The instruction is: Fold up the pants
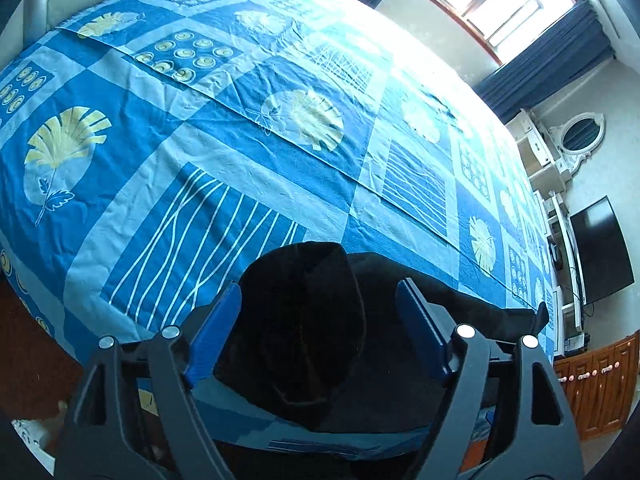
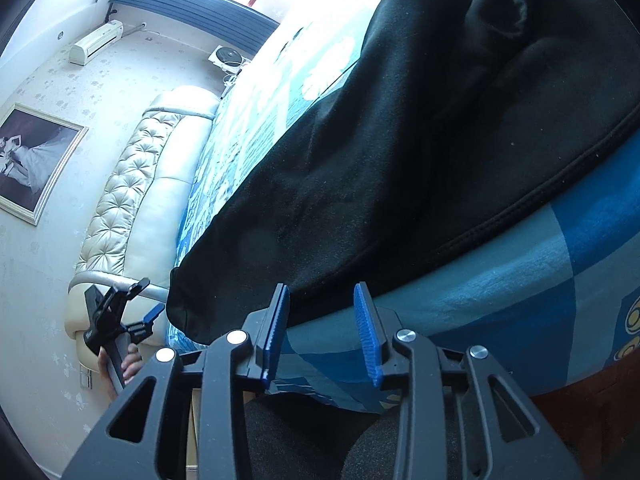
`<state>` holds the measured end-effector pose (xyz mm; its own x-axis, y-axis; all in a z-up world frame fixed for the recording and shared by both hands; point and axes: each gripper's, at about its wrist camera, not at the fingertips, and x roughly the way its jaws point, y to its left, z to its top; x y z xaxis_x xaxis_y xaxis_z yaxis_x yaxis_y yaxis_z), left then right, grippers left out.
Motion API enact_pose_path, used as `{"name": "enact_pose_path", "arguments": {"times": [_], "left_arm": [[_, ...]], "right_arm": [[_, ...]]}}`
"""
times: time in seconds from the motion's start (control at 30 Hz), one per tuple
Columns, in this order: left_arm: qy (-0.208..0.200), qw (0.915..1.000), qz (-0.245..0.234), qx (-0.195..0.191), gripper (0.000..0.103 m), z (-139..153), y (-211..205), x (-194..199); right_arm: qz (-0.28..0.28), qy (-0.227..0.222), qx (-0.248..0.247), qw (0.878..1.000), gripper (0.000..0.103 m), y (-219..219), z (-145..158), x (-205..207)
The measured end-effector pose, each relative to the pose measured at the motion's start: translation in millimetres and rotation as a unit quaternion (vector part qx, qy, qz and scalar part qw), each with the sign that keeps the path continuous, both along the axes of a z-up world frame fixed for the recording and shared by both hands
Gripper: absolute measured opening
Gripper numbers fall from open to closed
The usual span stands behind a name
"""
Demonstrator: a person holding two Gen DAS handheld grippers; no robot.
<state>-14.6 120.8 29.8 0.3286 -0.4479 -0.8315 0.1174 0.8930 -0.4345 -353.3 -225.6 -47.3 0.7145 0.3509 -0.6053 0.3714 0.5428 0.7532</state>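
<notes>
Place: a bedroom in a home.
Bed: a wide bed under a blue patterned bedspread (image 1: 224,148) fills the space ahead of the left fingers.
Headboard: a cream tufted headboard (image 2: 132,188) stands far to the left of the right fingers, at the bed's end.
Wall picture: a framed portrait (image 2: 34,160) hangs further left of the headboard.
Air conditioner: a white wall unit (image 2: 96,42) sits high on that same wall.
Window: a bright window (image 1: 492,0) with dark blue curtains (image 1: 548,60) lies beyond the bed, ahead and right of the left fingers.
Television: a dark flat screen (image 1: 602,248) hangs right of the left fingers, above wooden cabinets (image 1: 596,384).
Mirror: an ornate white oval mirror (image 1: 580,136) stands above the television.
</notes>
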Motion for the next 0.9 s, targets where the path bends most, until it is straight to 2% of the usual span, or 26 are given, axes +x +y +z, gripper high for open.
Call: {"name": "enact_pose_path", "arguments": {"times": [0.1, 0.23, 0.3, 0.4, 0.43, 0.63, 0.7, 0.9], "left_arm": [[0.091, 0.9949, -0.035, 0.023, 0.080, -29, -17, 40], [0.177, 0.9803, -0.070, 0.052, 0.080, -61, -33, 63], [0.191, 0.9757, -0.083, 0.068, 0.080, -65, -39, 65], [0.199, 0.9721, -0.094, 0.082, 0.073, -61, -42, 63], [0.204, 0.9716, -0.094, 0.076, 0.069, -60, -41, 64], [0.227, 0.9725, -0.051, 0.002, 0.063, -56, -22, 71], [0.219, 0.9743, -0.051, 0.012, 0.062, -54, -21, 71], [0.232, 0.9724, -0.025, -0.005, 0.015, -60, -11, 74]], "right_arm": [[0.007, 0.006, 0.002, 1.000, 0.035, 2, -5, 2], [0.014, 0.008, 0.005, 1.000, 0.035, 2, -4, 2], [0.017, 0.006, 0.000, 1.000, 0.035, 2, -1, 4], [0.024, 0.003, -0.001, 1.000, 0.035, 4, 2, 8], [0.027, 0.002, -0.001, 1.000, 0.035, 4, 3, 4], [0.039, -0.001, -0.002, 0.999, 0.035, 13, 3, 7], [0.042, 0.000, -0.003, 0.999, 0.035, 14, 4, 8], [0.040, 0.005, -0.004, 0.999, 0.035, 16, 5, 8]]}}
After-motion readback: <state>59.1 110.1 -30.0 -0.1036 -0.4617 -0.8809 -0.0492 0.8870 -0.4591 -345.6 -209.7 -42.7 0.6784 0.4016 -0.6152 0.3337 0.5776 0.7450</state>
